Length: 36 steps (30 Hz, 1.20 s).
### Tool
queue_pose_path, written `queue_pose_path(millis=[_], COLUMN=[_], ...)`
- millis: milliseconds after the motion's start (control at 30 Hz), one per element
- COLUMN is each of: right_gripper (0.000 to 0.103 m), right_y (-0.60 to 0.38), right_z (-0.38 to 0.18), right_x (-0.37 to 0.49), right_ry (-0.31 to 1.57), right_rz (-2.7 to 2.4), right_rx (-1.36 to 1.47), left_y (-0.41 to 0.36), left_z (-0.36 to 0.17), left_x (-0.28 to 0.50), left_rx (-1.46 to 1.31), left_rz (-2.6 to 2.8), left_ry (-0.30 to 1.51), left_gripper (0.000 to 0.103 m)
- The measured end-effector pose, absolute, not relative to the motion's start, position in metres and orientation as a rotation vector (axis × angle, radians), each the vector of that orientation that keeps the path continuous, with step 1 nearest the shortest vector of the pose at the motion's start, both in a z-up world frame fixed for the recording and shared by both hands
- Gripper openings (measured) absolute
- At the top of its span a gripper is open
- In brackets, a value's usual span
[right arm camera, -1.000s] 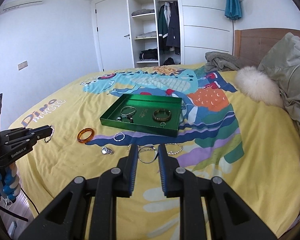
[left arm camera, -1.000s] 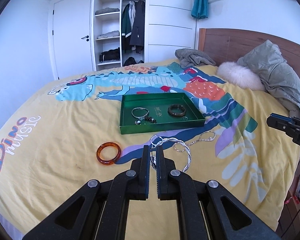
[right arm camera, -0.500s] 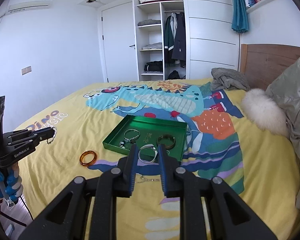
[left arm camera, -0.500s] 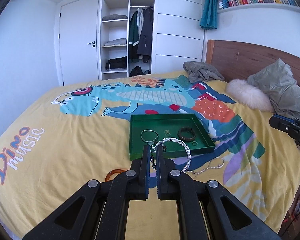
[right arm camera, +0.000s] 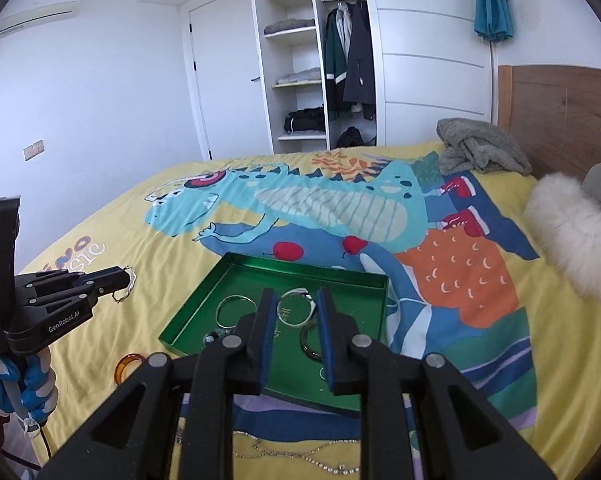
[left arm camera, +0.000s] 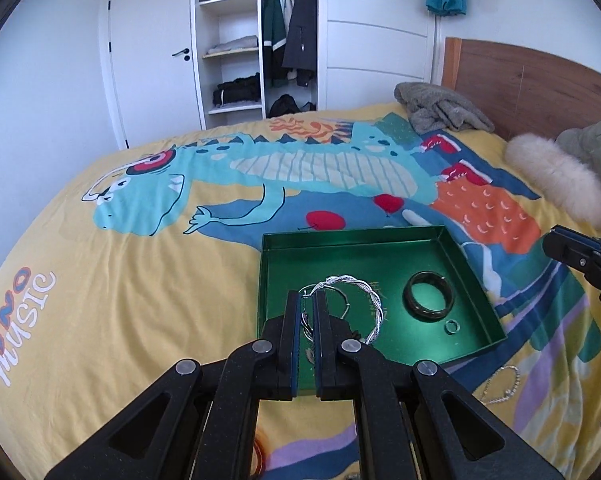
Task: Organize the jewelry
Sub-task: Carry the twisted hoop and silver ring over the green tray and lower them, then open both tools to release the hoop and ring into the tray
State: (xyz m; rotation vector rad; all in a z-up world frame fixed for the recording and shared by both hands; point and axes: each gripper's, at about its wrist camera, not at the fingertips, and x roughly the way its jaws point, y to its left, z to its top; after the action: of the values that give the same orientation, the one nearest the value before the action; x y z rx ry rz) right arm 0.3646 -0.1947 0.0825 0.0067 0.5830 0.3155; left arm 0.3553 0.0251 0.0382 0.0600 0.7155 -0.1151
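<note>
Two pieces of jewelry were being carried to the green tray [left arm camera: 476, 280], which lay on the bed [left arm camera: 120, 288] toward the headboard side of the yellow cover. The left tongs [left arm camera: 307, 300] were seen closed almost completely, their pads pinched on the twisted silver bangle [left arm camera: 374, 300], which hung to the right of the pads, over the tray's floor. The right tongs [right arm camera: 292, 300] were held only narrowly apart, and a thin silver ring bracelet [right arm camera: 296, 308] was gripped between the pads above the tray.

Inside the tray a dark bangle [left arm camera: 429, 296], a small ring [left arm camera: 453, 326] and a thin hoop [right arm camera: 234, 310] were already laid. An amber bangle [right arm camera: 127, 363] and a sparkling chain [left arm camera: 500, 386] were left on the cover near the bed's near edge, outside the tray.

The step in hand was judged to be the placing. What was called for next was a short lowering of each piece onto bare tray floor, clear of the pieces already there, before the pads were parted.
</note>
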Motion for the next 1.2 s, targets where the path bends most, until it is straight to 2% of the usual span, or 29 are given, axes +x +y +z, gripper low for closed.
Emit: queue_pose_path(millis=[233, 433, 633, 1200], right_gripper=[0.019, 0.019, 0.019, 0.020], right_y=[-0.188, -0.186, -0.185, -0.183], right_z=[-0.005, -0.050, -0.072, -0.084], right_x=[0.442, 0.479, 0.495, 0.495], right_ry=[0.727, 0.816, 0.871, 0.869], right_rz=[0.322, 0.342, 0.340, 0.291], right_rx=[-0.009, 0.001, -0.014, -0.124], left_y=[0.009, -0.001, -0.006, -0.015], left_z=[-0.024, -0.060, -0.084, -0.088], left_x=[0.424, 0.448, 0.462, 0.464], left_rx=[0.122, 0.169, 0.186, 0.216], left_rz=[-0.080, -0.069, -0.056, -0.013], left_ry=[0.823, 0.885, 0.940, 0.893], left_gripper=[0.005, 0.005, 0.006, 0.006])
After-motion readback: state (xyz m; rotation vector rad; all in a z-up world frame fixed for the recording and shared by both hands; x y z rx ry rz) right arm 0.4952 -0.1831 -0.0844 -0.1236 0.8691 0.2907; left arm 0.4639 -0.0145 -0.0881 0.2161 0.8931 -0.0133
